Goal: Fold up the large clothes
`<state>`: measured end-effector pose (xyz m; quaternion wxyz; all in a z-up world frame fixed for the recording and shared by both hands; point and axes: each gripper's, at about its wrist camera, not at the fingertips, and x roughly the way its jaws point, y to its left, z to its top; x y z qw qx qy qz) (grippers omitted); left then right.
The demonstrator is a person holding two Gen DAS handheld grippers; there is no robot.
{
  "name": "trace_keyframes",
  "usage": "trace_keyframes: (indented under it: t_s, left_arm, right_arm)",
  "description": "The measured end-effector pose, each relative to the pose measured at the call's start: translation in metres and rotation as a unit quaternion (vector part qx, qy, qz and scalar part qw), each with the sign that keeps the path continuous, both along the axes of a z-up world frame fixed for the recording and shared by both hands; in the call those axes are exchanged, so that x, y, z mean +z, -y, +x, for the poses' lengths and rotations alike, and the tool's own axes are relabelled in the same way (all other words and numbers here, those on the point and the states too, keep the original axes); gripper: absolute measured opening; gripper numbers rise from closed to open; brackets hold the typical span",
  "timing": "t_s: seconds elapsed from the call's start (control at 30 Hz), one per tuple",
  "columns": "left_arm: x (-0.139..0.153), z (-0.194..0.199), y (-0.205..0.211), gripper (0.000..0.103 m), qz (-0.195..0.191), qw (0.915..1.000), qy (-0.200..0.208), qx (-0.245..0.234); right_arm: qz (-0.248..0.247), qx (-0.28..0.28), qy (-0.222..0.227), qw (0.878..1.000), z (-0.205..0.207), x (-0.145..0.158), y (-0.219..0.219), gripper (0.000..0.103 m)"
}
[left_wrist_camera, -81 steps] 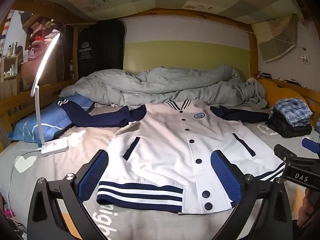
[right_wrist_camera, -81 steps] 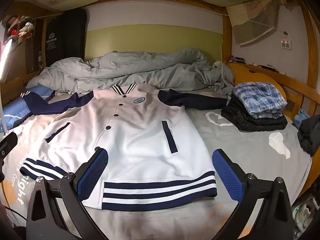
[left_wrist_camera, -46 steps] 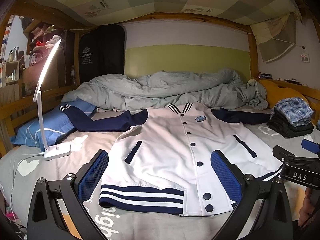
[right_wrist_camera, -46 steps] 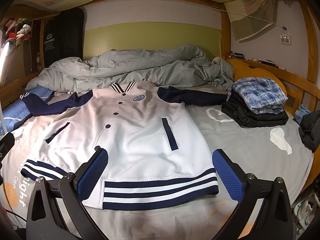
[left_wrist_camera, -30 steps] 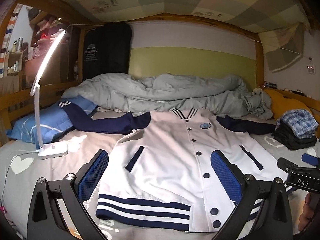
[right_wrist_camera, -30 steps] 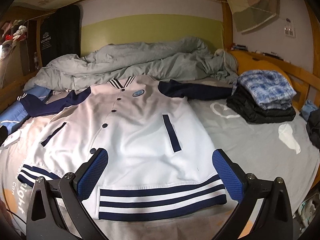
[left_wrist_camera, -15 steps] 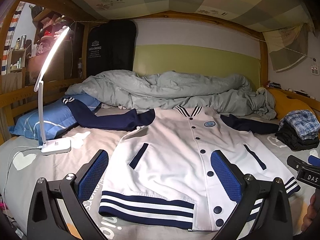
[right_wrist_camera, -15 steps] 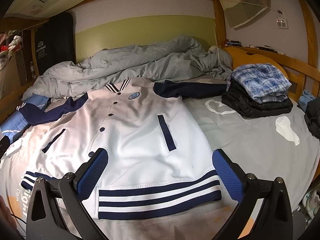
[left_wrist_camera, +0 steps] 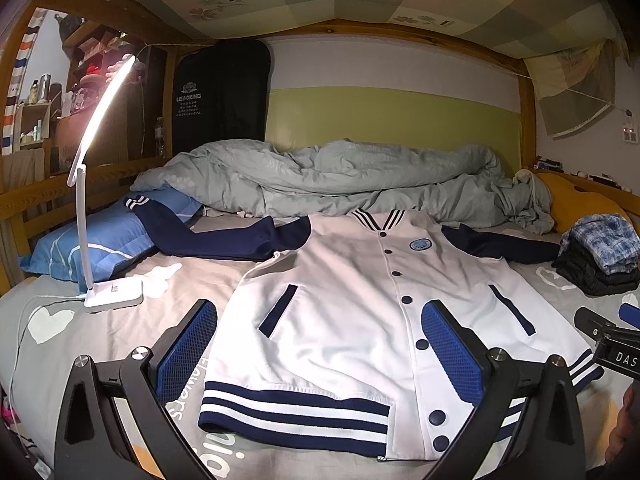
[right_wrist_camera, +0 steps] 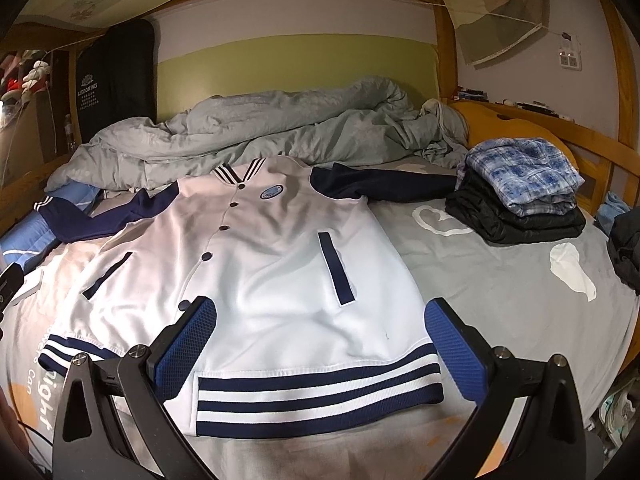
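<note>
A white varsity jacket [left_wrist_camera: 344, 312] [right_wrist_camera: 256, 276] with navy sleeves and a striped hem lies flat, front up and buttoned, on the grey bed sheet. Its left sleeve [left_wrist_camera: 208, 236] stretches over a blue pillow; its right sleeve [right_wrist_camera: 380, 186] reaches toward a pile of clothes. My left gripper [left_wrist_camera: 320, 344] hovers open above the hem's left half. My right gripper [right_wrist_camera: 320, 340] hovers open above the hem's right half and also shows at the right edge of the left wrist view [left_wrist_camera: 608, 332]. Neither holds anything.
A lit white desk lamp [left_wrist_camera: 114, 292] stands on the bed left of the jacket. A crumpled grey duvet [left_wrist_camera: 340, 180] fills the head of the bed. Folded clothes [right_wrist_camera: 520, 196] are stacked at the right, with dark cloth [right_wrist_camera: 626, 248] by the wooden rail.
Both grippers have drifted slightly, the left a little leftward and lower, the right closer to the hem. The jacket lies unmoved and both stay open.
</note>
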<state>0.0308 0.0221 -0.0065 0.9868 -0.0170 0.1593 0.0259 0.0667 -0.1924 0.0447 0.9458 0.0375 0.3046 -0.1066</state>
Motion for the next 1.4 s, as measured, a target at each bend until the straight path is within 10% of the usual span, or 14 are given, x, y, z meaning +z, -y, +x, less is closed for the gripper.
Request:
trace_keyframes:
  t_s: [1.4]
  left_arm:
    - [-0.002,-0.002,0.016,0.103,0.014,0.9997,-0.01,-0.018]
  right_arm:
    - [-0.012,0.006,-0.014,1.0,0.003,-0.006,-0.006,0.103]
